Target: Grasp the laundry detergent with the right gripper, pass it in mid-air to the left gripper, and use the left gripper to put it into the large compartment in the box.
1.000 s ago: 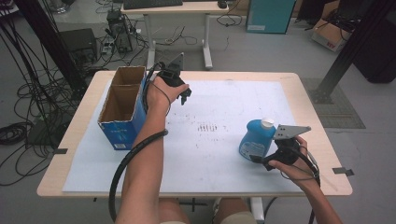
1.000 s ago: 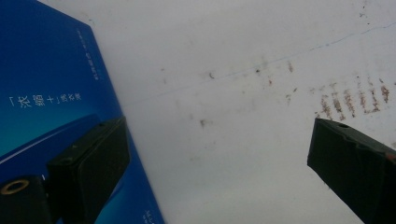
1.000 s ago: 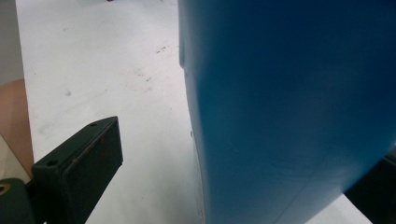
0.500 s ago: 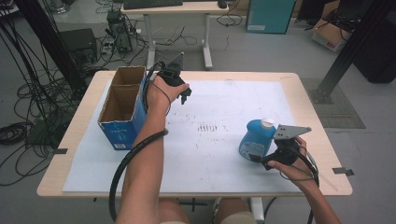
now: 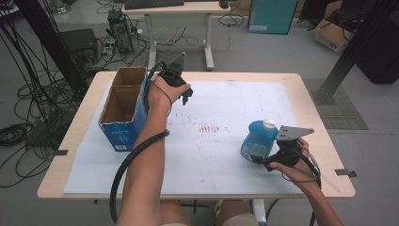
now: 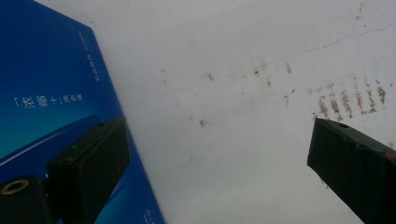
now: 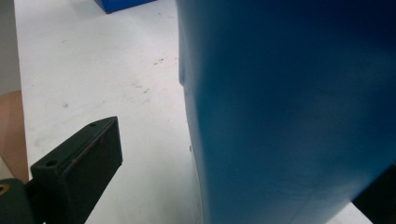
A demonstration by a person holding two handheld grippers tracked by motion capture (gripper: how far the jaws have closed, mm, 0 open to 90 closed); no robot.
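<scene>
Left gripper view: blue box [image 6: 51, 93], unreadable white characters.

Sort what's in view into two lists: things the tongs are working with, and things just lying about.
In play:
- blue bottle, between the right tongs' open jaws
- blue cardboard box, open-topped, beside the left tongs, which are open over the white sheet

Lying about:
- floor cables
- far desk
- cardboard carton on the floor
</scene>
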